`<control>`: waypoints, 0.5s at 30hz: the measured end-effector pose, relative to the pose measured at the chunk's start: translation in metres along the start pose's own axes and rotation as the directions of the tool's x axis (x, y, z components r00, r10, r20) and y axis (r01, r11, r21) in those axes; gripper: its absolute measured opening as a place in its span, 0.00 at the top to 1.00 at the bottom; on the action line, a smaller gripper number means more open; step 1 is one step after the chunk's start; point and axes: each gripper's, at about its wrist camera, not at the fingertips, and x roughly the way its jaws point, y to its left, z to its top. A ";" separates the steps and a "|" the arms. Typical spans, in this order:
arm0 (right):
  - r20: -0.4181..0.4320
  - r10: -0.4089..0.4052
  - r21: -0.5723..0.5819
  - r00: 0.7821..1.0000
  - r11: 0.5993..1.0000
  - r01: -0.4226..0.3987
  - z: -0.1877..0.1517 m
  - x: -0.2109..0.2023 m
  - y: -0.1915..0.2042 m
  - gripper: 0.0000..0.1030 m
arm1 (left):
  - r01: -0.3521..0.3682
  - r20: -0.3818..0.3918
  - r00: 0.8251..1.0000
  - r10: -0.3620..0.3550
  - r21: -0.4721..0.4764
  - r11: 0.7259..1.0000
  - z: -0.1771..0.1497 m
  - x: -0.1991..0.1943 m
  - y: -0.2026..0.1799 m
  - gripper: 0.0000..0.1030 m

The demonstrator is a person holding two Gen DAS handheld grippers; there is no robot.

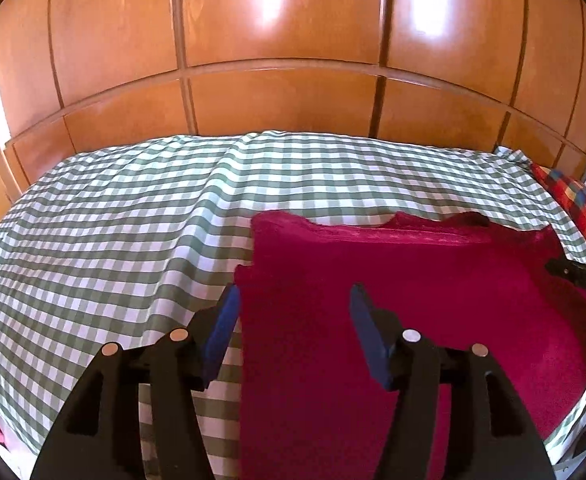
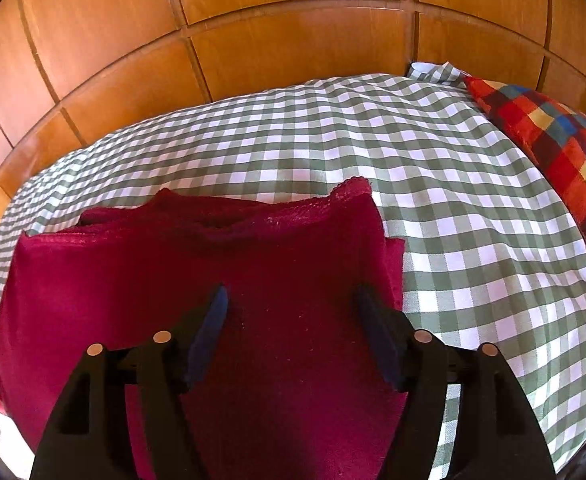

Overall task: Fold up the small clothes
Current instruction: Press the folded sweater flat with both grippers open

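Where both tools (image 1: 295,296) (image 2: 291,296) gape — red garment (image 2: 197,264) lies beneath.

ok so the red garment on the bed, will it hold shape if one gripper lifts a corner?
Probably not: the red garment looks like soft fleece, already lying in limp layers with wavy edges. It would likely drape and unfold. Its fuzzy nap may cling to the checked sheet, so pushing would probably bunch it.

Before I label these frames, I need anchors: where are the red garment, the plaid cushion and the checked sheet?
red garment (image 2: 253,264): right wrist view, middle of its top layer.
plaid cushion (image 2: 553,152): right wrist view, its upper face.
checked sheet (image 1: 113,220): left wrist view, bare stretch left of the garment.
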 end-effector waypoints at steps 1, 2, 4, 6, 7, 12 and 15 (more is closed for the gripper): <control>0.001 -0.002 -0.003 1.000 1.000 0.002 0.000 0.000 0.001 0.34 | 0.000 -0.005 1.000 0.000 -0.003 1.000 0.001 0.002 0.003 0.45; 0.001 -0.003 -0.002 1.000 1.000 0.003 -0.001 0.001 0.001 0.34 | -0.002 -0.009 1.000 0.002 -0.010 1.000 0.002 0.004 0.006 0.45; -0.002 0.000 0.001 1.000 1.000 0.000 0.000 0.001 0.001 0.33 | 0.005 -0.033 0.999 -0.006 -0.054 0.999 0.007 0.014 0.018 0.45; -0.003 0.002 0.006 1.000 1.000 -0.002 0.000 0.002 0.001 0.33 | 0.031 -0.065 0.997 -0.038 -0.109 0.994 0.011 0.025 0.029 0.45; -0.003 0.004 0.008 1.000 1.000 -0.004 0.000 0.002 0.000 0.33 | 0.067 -0.086 0.993 -0.081 -0.151 0.986 0.013 0.034 0.037 0.45; -0.002 0.006 0.013 1.000 1.000 -0.006 0.000 0.003 -0.001 0.32 | 0.174 -0.099 0.976 -0.194 -0.187 0.967 0.019 0.052 0.040 0.92; 0.002 0.007 0.026 1.000 1.000 -0.007 -0.001 0.005 -0.002 0.32 | 0.120 -0.085 0.987 -0.136 -0.162 0.979 0.010 0.053 0.036 0.94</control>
